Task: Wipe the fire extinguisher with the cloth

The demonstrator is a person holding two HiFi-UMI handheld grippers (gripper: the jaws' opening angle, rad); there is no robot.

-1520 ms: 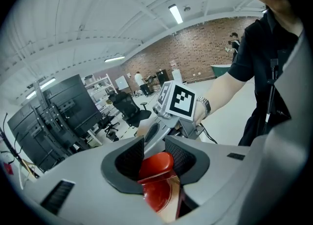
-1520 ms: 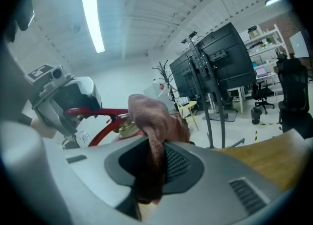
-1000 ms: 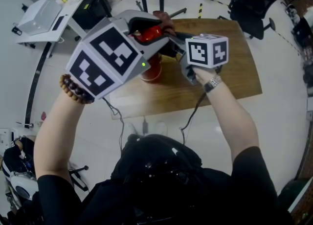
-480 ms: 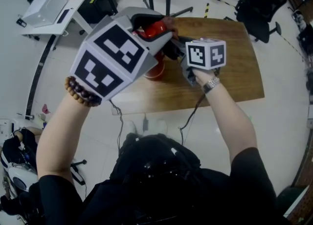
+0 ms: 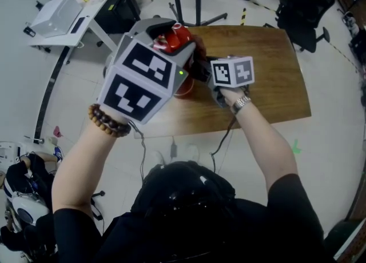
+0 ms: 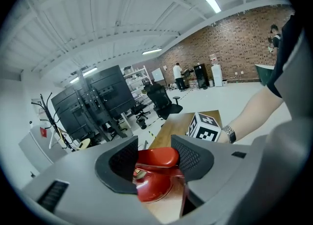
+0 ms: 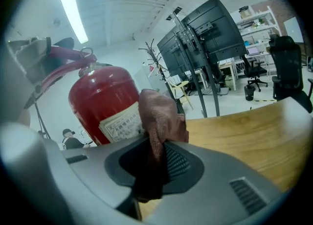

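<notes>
Wooden table (image 5: 269, 56) holding a red fire extinguisher (image 7: 98, 97). At the extinguisher's top, the left gripper (image 6: 156, 160) has its jaws opening around the red handle (image 6: 164, 154). Just beside its body, the right gripper (image 7: 159, 163) pinches a brown cloth (image 7: 159, 116).

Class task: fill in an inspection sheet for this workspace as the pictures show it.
Surface: wooden table, bare wood showing.
Job's things: red fire extinguisher standing on the table; brownish cloth before its label.
Clutter: nothing seen.
Grippers: left gripper opening, extinguisher's handle between its jaws; right gripper shut on the cloth.
Cables: cables hang below both grippers.
Surroundings: office chairs, white desk, screen stands.
</notes>
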